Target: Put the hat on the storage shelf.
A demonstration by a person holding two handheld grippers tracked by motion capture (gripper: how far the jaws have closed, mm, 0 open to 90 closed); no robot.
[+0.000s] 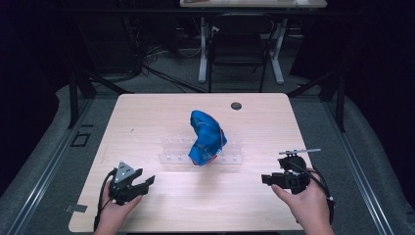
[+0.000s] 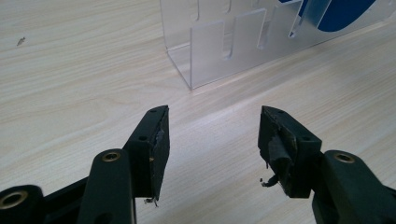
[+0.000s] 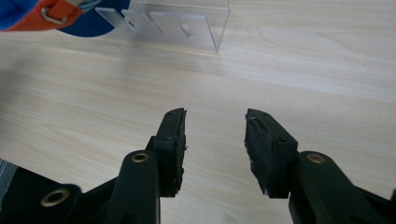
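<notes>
Both hands rest near the table's [image 1: 147, 112] front edge, left gripper [image 1: 145, 182] and right gripper [image 1: 266, 178] jaws wide and empty, flanking the blue bag [image 1: 205, 137] propped mid-table on a clear rack [image 1: 171, 157] lying side to side

Blue bag [image 1: 205, 138] in clear rack [image 1: 169, 157]

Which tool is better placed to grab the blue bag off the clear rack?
Probably the right tool: open, and its view shows the blue bag with its orange strap nearest. The left tool, also open, faces the clear rack's bare end.
</notes>
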